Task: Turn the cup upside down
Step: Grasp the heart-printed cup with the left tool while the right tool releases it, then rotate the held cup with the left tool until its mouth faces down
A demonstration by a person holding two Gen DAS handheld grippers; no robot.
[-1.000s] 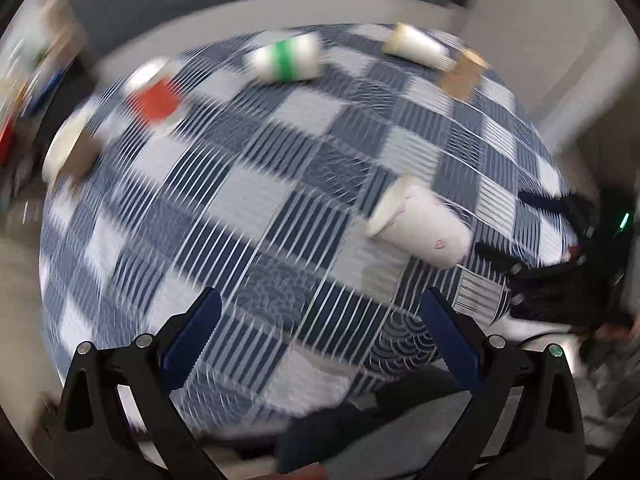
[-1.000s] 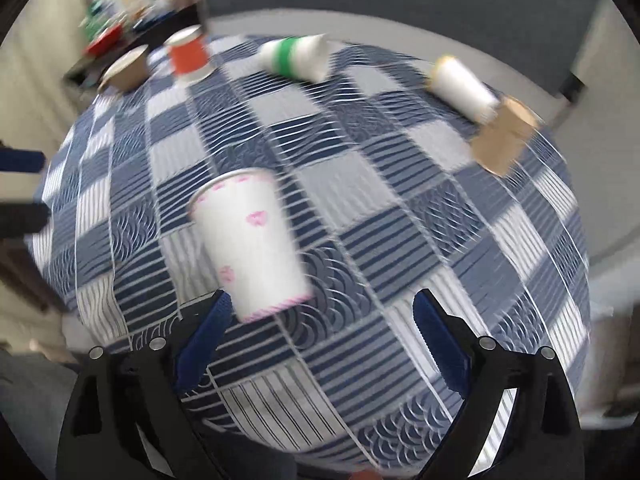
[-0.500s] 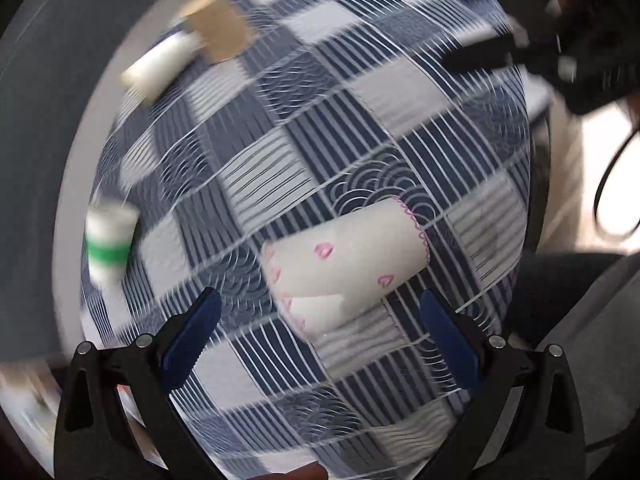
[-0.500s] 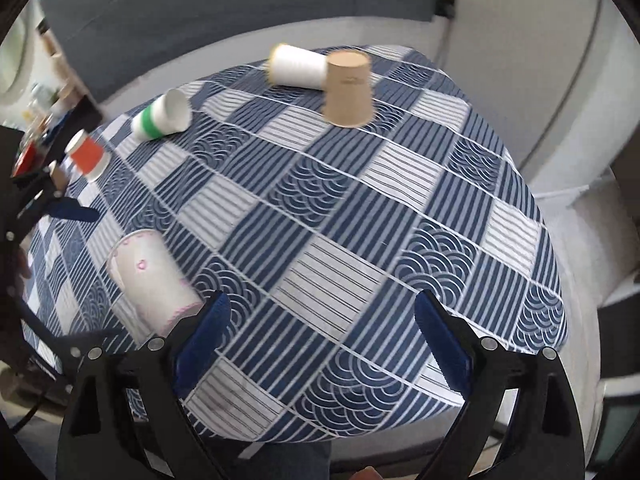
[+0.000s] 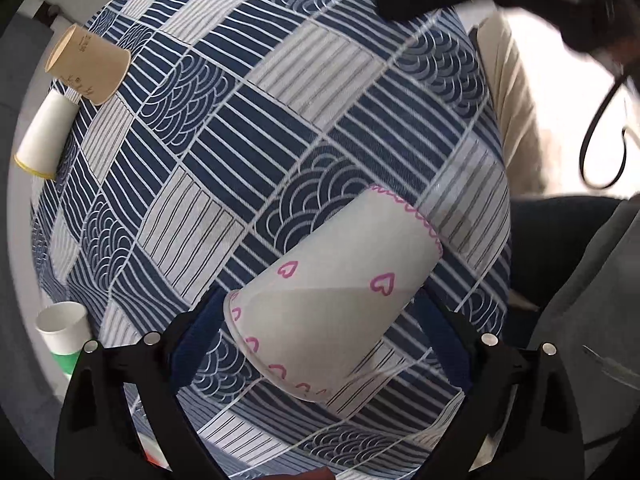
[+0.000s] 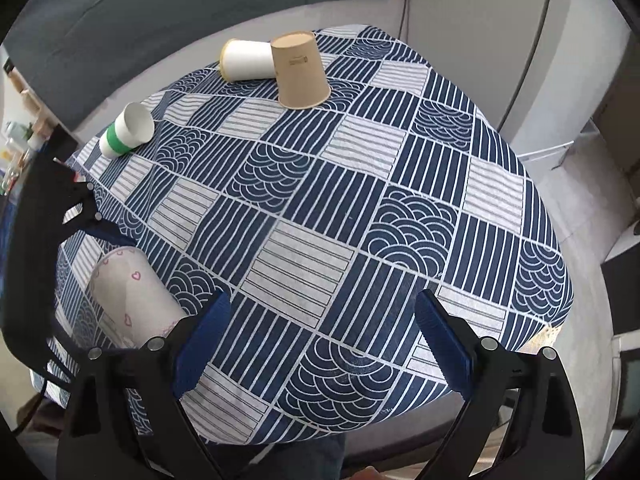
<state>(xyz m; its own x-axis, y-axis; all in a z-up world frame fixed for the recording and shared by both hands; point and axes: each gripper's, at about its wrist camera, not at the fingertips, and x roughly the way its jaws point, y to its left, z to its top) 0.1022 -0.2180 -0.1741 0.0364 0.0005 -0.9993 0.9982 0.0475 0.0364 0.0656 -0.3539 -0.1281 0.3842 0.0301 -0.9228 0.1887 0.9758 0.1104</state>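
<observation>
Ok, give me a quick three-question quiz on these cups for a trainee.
1. True or false: the heart cup stands upright.
2. Which one is already upside down: A green-banded cup, B brown cup, C plain white cup?
3. Fill in: the heart cup lies between the open fingers of the ___ hand-held gripper.
Key: 1 false, it lies on its side; 2 B; 3 left.

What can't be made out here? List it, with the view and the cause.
- Heart cup mouth: left wrist view, faces away; right wrist view, right hand-held gripper covers it.
- Whether the left hand-held gripper pads touch the cup: cup body hides them.
- Green-banded cup: left wrist view, cut off by gripper frame.
- Brown cup print: too small.
</observation>
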